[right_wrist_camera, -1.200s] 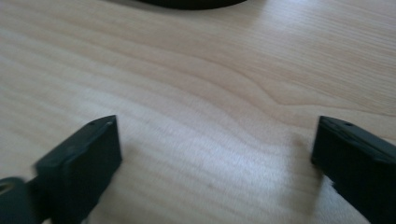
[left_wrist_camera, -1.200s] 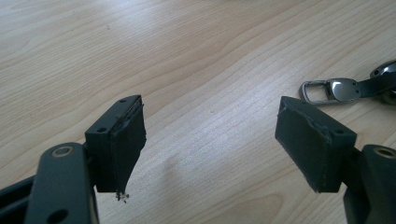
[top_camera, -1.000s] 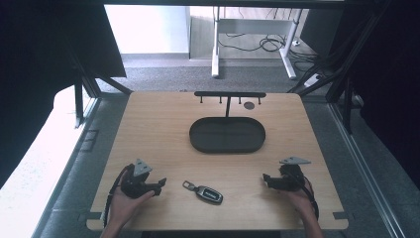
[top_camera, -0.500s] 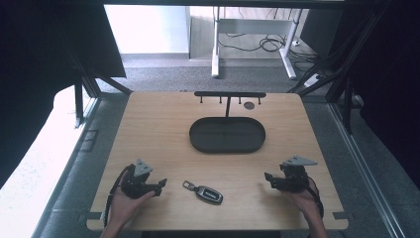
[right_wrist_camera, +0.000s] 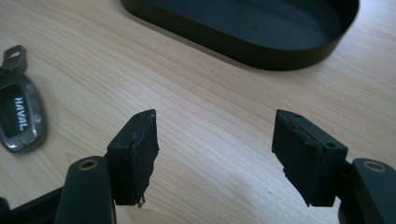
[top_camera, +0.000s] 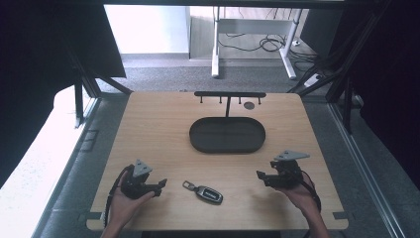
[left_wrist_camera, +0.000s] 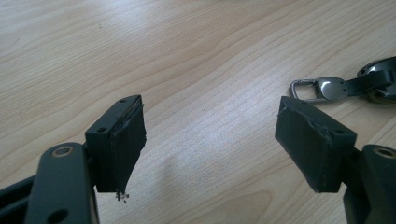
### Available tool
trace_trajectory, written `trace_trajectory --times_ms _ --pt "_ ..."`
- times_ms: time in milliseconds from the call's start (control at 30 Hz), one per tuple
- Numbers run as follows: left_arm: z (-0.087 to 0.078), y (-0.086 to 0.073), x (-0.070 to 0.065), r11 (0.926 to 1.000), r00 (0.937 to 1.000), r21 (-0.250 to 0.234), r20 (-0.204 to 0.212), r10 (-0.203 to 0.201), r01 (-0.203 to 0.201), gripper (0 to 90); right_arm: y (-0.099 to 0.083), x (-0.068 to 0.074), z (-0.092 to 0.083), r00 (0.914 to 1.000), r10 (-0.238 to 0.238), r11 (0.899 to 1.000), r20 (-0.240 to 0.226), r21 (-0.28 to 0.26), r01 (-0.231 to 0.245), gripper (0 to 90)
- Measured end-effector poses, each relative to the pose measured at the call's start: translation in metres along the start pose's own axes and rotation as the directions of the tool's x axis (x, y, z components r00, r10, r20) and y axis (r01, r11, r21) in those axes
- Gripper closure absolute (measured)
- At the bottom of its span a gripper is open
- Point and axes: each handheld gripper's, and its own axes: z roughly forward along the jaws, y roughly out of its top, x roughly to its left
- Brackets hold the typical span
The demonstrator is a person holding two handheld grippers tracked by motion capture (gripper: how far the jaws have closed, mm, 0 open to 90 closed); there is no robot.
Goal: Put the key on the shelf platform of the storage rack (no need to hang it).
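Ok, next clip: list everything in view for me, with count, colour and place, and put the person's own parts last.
Table: one, light wood, centre of the high view.
Oval tray: one, black, empty, middle of the table toward its far side.
Hook rack: one, black bar on a post, at the far edge behind the tray.
Car key fob: one, dark with a metal clip, marked HAVAL, near edge between the hands.
Desk frame: one, white legs, on the floor beyond the table, with cables.
Left hand-held gripper: one, black, open, left of the fob.
Right hand-held gripper: one, black, open, right of the fob.
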Motion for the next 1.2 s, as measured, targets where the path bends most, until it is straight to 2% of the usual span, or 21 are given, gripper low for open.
trace_trajectory --times_ms 67,100,167,200,367,533,600,633,767,1200 --pt "0.000 0.000 -0.001 1.0000 1.0000 -0.003 0.003 0.002 -0.002 24.7 0.002 0.002 0.000 1.0000 -0.008 1.000 -0.002 0.005 0.008 31.2" --pt "0.000 0.000 -0.001 1.0000 1.0000 -0.003 0.002 0.003 -0.003 24.7 0.007 0.009 0.001 0.9992 -0.039 0.999 -0.007 0.022 0.039 31.2" --pt "0.001 0.000 -0.002 1.0000 1.0000 0.000 0.005 0.007 -0.007 24.7 0.008 0.011 0.002 0.9987 -0.050 0.998 -0.009 0.027 0.051 31.3" --pt "0.001 0.000 -0.002 1.0000 0.9999 0.001 0.006 0.009 -0.009 24.7 0.012 0.016 0.003 0.9967 -0.081 0.996 -0.011 0.037 0.081 31.3" --pt "0.000 0.000 0.000 1.0000 1.0000 0.000 0.004 0.003 -0.003 24.7 0.018 0.023 0.006 0.9936 -0.112 0.992 -0.016 0.050 0.113 32.0" --pt "0.000 0.000 0.001 1.0000 1.0000 -0.001 0.009 -0.002 0.002 24.7 0.024 0.030 0.010 0.9916 -0.123 0.990 -0.038 0.058 0.125 32.2" --pt "-0.001 0.000 0.002 0.9997 0.9990 -0.013 0.040 -0.018 0.019 24.7 0.027 0.032 0.011 0.9904 -0.130 0.989 -0.045 0.058 0.133 32.2" --pt "-0.002 0.000 0.002 0.9996 0.9989 -0.015 0.040 -0.022 0.023 24.7 0.028 0.034 0.012 0.9899 -0.133 0.989 -0.049 0.059 0.136 32.2" --pt "-0.001 0.000 0.002 0.9999 0.9997 -0.007 0.018 -0.014 0.014 24.7 0.032 0.038 0.015 0.9880 -0.145 0.987 -0.052 0.061 0.148 32.1" --pt "0.000 -0.001 0.001 1.0000 0.9999 -0.004 0.011 -0.008 0.008 24.7 0.040 0.055 0.025 0.9790 -0.183 0.979 -0.090 0.073 0.190 32.4"
